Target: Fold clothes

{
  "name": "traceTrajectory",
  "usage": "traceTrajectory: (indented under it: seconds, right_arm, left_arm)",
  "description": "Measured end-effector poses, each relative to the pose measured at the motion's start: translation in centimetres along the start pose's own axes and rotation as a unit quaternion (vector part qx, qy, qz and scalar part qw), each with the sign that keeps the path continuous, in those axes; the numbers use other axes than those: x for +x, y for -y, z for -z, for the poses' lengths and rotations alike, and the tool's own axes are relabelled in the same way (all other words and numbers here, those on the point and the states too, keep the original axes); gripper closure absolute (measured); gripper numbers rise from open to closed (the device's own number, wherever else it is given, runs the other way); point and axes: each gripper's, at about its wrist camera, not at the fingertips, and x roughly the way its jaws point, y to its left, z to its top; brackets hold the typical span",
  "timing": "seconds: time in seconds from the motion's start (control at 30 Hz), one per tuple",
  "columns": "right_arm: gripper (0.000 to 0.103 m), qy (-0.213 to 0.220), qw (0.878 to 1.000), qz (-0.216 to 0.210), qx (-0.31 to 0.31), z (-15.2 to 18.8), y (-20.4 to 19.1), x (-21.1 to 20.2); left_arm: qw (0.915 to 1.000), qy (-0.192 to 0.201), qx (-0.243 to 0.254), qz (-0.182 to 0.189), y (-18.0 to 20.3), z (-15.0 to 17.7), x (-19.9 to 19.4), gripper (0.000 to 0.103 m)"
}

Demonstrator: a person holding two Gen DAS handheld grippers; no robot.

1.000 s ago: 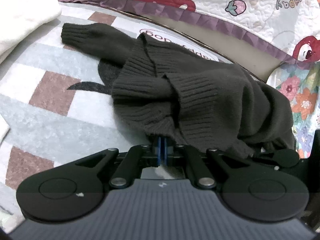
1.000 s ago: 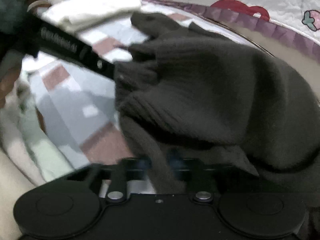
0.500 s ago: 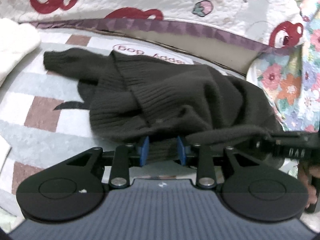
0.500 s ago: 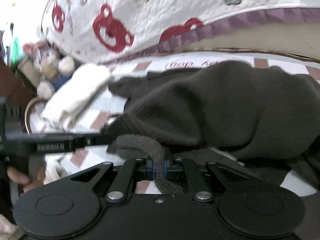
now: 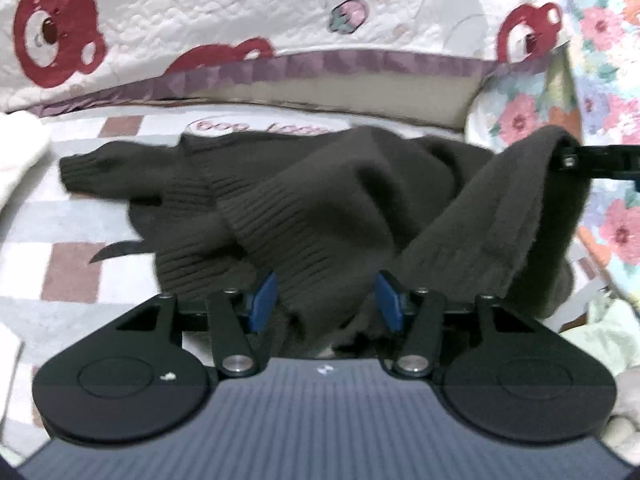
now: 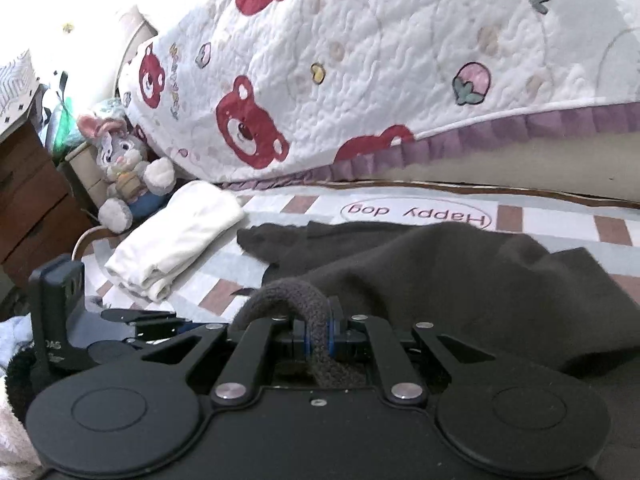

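Note:
A dark brown knit sweater [image 5: 328, 200] lies crumpled on the checked mat [image 5: 68, 272]. My left gripper [image 5: 326, 302] hovers low at its near edge. Its jaws are opening, and the ribbed hem hangs loose between the blue pads [image 5: 262, 300] without being pressed. My right gripper [image 6: 316, 334] is shut on a rolled edge of the sweater [image 6: 460, 280] and holds it up off the mat. In the left wrist view the right gripper [image 5: 562, 158] comes in from the right, with a long fold of sweater draped from it.
A white quilt with red bears [image 6: 360, 80] hangs down behind the mat. A folded white garment [image 6: 176, 240] lies at the mat's far left, with a plush rabbit [image 6: 124, 160] and wooden drawers [image 6: 24, 200] beyond it. Floral cloth [image 5: 612, 120] rises on the right.
My left gripper's jaws went from shut on the sweater's hem to wide apart. My right gripper rose with the sweater's edge, drawing a fold up and to the right.

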Motion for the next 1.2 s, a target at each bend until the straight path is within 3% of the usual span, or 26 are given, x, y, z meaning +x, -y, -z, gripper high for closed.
traceTrajectory:
  seconds: [0.23,0.47,0.6,0.63,0.67,0.7,0.73,0.87,0.9,0.93,1.0,1.07,1.17,1.2]
  right_arm:
    - [0.094,0.017,1.0,-0.008,0.021,-0.2,1.0,-2.1]
    - [0.093,-0.007,0.999,-0.038,0.011,0.5,-0.2,-2.9]
    - [0.093,-0.027,0.995,-0.097,0.004,0.8,-1.3,-4.0]
    - [0.093,-0.03,0.993,-0.114,0.002,0.9,-1.6,-4.4]
    - [0.093,-0.033,0.991,-0.132,0.0,0.9,-1.9,-4.9]
    - [0.093,-0.036,0.988,-0.15,-0.003,1.0,-2.2,-5.3]
    - [0.092,-0.039,0.987,-0.155,-0.016,1.1,-2.4,-5.6]
    - [0.08,-0.036,0.994,-0.103,-0.02,1.5,-0.5,-6.5]
    - [0.065,-0.025,0.996,-0.089,-0.002,1.5,0.6,-7.0]
    - [0.059,-0.009,0.997,-0.069,0.021,1.6,2.0,-7.6]
    - [0.059,0.018,0.997,-0.014,0.075,1.7,5.1,-8.5]
    - [0.059,0.033,0.99,0.041,0.134,2.3,8.5,-8.8]
    - [0.058,0.028,0.97,0.126,0.207,4.4,13.0,-8.7]
    - [0.058,0.017,0.961,0.158,0.227,5.3,14.0,-8.5]
  left_arm:
    - [0.9952,0.039,0.041,0.08,2.9,0.0,-1.8,0.044]
    - [0.9894,0.06,0.085,0.101,5.8,0.3,-2.6,0.035]
    - [0.9875,0.061,0.1,0.106,7.0,0.5,-2.8,0.035]
    - [0.9868,0.06,0.104,0.108,7.3,0.6,-2.9,0.045]
    - [0.9877,0.049,0.106,0.104,7.6,0.5,-2.9,0.084]
    - [0.9893,0.034,0.1,0.1,7.8,0.3,-2.8,0.095]
    - [0.9912,0.026,0.085,0.098,7.8,0.1,-2.9,0.094]
    - [0.9961,0.037,0.007,0.08,5.4,-0.5,-5.0,0.095]
    - [0.9956,0.036,-0.039,0.077,3.7,-0.5,-5.6,0.095]
    - [0.9917,0.035,-0.091,0.083,1.7,-0.2,-6.1,0.095]
    - [0.9809,0.028,-0.171,0.089,-1.9,1.0,-6.6,0.095]
    - [0.975,0.011,-0.208,0.076,-4.4,2.7,-6.5,0.095]
    - [0.9747,-0.061,-0.215,0.014,-5.6,4.7,-4.8,0.095]
    - [0.9732,-0.07,-0.218,0.017,-5.6,4.9,-4.4,0.095]
